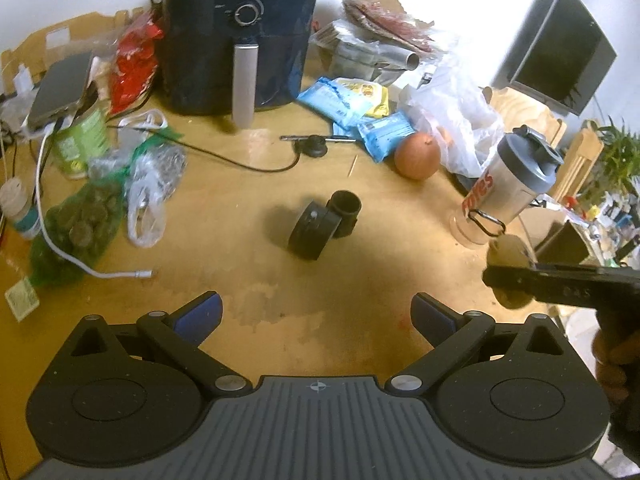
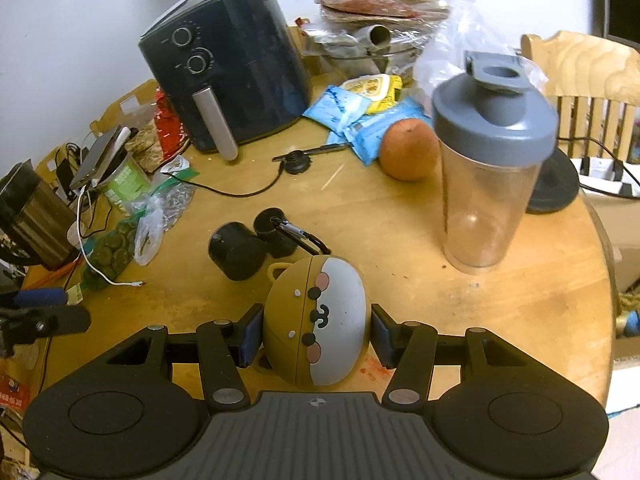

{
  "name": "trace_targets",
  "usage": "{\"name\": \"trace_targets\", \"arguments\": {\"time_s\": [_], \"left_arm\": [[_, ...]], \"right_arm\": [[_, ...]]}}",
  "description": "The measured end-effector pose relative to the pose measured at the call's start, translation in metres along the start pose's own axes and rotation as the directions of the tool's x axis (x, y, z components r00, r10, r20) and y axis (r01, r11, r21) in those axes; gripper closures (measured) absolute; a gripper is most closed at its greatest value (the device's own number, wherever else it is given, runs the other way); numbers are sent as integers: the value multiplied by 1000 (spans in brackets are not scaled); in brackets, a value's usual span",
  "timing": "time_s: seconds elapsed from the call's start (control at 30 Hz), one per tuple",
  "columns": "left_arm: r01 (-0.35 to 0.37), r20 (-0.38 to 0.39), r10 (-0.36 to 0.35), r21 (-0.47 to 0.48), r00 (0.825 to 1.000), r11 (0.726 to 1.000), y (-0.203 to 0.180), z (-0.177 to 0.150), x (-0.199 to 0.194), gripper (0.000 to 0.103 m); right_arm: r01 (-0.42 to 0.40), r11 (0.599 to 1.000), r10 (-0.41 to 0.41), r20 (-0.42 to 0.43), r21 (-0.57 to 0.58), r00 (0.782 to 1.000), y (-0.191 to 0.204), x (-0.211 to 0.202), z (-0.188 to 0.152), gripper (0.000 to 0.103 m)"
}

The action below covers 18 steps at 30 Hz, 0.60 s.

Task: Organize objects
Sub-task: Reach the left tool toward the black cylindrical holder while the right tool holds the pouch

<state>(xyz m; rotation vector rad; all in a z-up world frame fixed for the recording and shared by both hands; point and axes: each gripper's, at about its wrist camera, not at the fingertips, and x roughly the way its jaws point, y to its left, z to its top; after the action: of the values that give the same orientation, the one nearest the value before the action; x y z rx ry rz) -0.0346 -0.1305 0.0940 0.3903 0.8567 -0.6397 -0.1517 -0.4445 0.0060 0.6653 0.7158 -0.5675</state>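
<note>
Right gripper (image 2: 316, 330) pinches a round mustard-and-grey character case (image 2: 316, 320), blue pads pressed on both its sides, held above the front of the wooden table (image 2: 520, 300). Black carabiner (image 2: 300, 236) hangs off the case's top loop. Left gripper (image 1: 316, 312) is spread wide, nothing between its pads, hovering over bare tabletop. Black caster wheel (image 1: 316, 224) lies on its side mid-table, ahead of the left gripper and just beyond the case in the right wrist view. Clear shaker bottle (image 2: 492, 160) with grey lid stands upright near the right edge of the table, an orange (image 2: 408, 150) just beside it. Dark air fryer (image 1: 244, 36) at the back by the wall. Blue snack packets (image 1: 352, 108) sit between fryer and orange. Green net bag (image 1: 80, 228) and a white cable (image 1: 120, 274) lie at the left.
</note>
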Motion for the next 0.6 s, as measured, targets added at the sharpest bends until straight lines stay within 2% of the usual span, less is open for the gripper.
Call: {"name": "trace_targets", "arguments": {"time_s": [0.3,0.6], "left_arm": [[-7,32,4,83,999,997,-7,15,30,1],[3,53,-14,195,998,981,-16,36,62,1]], "right_arm": [[27,998,-26,-1,51,1000,-14,-6,-7,46],[44,996,-44,3,80,999,-22,-10,-9,46]]}}
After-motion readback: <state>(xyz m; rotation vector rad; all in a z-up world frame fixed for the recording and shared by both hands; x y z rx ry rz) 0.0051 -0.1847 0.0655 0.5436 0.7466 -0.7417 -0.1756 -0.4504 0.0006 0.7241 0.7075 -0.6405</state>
